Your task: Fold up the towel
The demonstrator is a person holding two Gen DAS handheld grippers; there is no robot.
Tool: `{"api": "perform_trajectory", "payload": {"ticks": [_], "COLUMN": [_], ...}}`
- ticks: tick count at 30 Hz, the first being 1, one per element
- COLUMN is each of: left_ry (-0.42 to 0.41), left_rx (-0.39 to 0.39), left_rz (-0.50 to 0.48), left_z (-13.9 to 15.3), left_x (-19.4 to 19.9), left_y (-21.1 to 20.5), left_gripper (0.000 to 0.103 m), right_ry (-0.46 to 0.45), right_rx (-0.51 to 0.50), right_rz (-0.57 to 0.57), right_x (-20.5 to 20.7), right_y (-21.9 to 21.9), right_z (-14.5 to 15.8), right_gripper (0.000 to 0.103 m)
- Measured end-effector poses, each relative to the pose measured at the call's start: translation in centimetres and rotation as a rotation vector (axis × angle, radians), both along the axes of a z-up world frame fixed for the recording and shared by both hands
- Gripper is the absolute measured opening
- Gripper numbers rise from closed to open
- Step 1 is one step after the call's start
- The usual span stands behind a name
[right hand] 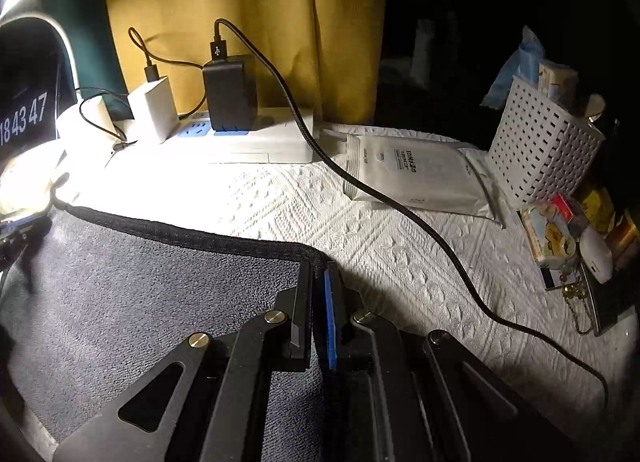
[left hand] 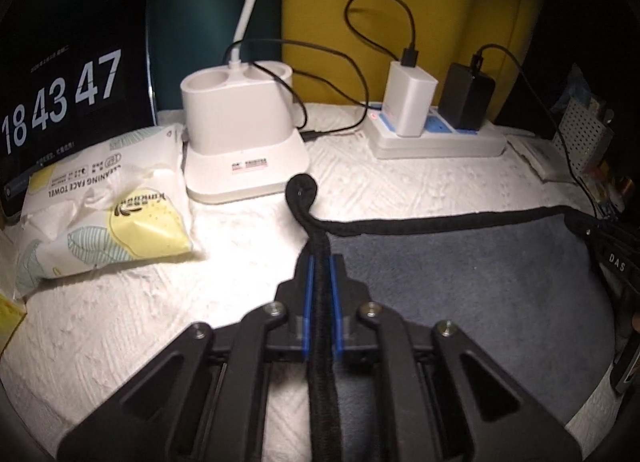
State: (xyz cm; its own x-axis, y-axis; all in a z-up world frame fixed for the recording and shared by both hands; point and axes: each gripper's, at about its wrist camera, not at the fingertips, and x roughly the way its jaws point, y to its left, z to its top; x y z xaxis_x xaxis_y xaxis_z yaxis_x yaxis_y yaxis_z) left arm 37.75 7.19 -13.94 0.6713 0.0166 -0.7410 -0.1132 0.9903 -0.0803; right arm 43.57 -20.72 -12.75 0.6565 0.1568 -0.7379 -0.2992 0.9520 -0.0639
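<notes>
A grey towel (left hand: pixel 460 294) with a black hem lies on a white textured cloth. In the left wrist view my left gripper (left hand: pixel 320 262) is shut on the towel's black hem at its left corner, and the corner curls up past the fingertips. In the right wrist view my right gripper (right hand: pixel 319 266) is shut on the towel (right hand: pixel 140 282) at its far right corner. The right gripper also shows at the right edge of the left wrist view (left hand: pixel 600 238). The hem runs taut between the two grippers.
A pack of face towels (left hand: pixel 104 206), a white lamp base (left hand: pixel 240 130), a clock screen (left hand: pixel 64 102) and a power strip (left hand: pixel 436 134) with chargers stand behind. A black cable (right hand: pixel 420 222), a flat white pack (right hand: pixel 420 174) and a white basket (right hand: pixel 540 150) lie to the right.
</notes>
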Motion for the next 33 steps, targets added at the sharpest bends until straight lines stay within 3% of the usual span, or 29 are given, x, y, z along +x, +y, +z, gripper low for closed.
{"api": "perform_trajectory", "payload": {"ticks": [8, 13, 15, 20, 33], "left_ry": [0.037, 0.052, 0.054, 0.044, 0.018], "left_rx": [-0.001, 0.004, 0.013, 0.010, 0.000], "left_rz": [0.006, 0.046, 0.059, 0.076, 0.062], "left_z": [-0.6, -0.4, -0.2, 0.5, 2.2], "left_x": [0.6, 0.3, 0.2, -0.5, -3.4], "left_y": [-0.1, 0.6, 0.9, 1.3, 0.4], "left_gripper": [0.013, 0.032, 0.047, 0.049, 0.051], "right_ry": [0.040, 0.045, 0.046, 0.044, 0.025], "right_rx": [-0.005, -0.011, -0.008, -0.014, -0.030], "right_rz": [-0.019, -0.030, -0.042, -0.083, -0.106], "right_x": [0.7, 0.8, 0.9, 0.7, -1.7], "right_y": [-0.2, -0.2, -0.4, -1.0, -1.6], "right_z": [-0.6, -0.6, -0.6, -0.3, 1.2], "right_gripper": [0.006, 0.012, 0.019, 0.036, 0.041]}}
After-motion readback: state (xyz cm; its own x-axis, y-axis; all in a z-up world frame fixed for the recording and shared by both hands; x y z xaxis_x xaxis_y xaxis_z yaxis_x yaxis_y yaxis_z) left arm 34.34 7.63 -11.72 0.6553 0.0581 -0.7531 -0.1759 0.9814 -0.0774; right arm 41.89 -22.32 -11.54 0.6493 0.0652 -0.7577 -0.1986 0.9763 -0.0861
